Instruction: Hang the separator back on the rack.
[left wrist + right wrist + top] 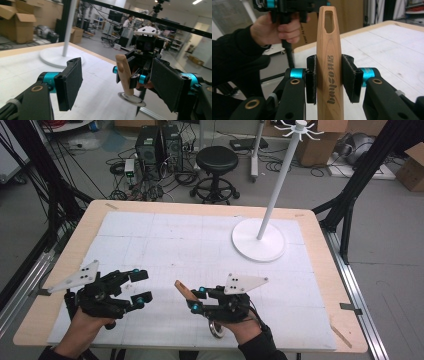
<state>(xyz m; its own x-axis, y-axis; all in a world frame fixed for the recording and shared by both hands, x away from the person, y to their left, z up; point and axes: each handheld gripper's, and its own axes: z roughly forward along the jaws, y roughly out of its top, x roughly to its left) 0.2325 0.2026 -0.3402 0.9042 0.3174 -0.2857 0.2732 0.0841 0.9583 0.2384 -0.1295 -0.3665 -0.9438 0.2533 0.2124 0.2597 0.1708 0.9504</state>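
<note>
In the high view my right gripper (196,299) is shut on a utensil with a wooden handle (182,289). The handle sticks out to the upper left, and its round metal end (217,330) hangs below the hand. The right gripper view has both pads pressed on the handle (329,50), which has a slot near its tip and dark lettering. My left gripper (142,286) stands open and empty to the left of the handle tip. Seen between its wide-apart pads (72,80) in the left gripper view are the handle (124,72) and the metal disc (131,98).
A white stand with a round base (258,240) and a tall pole (280,180) rises at the table's far right. A white gridded mat (165,240) covers the wooden table (320,270). Beyond the table are a black stool (216,160), computers and cardboard boxes.
</note>
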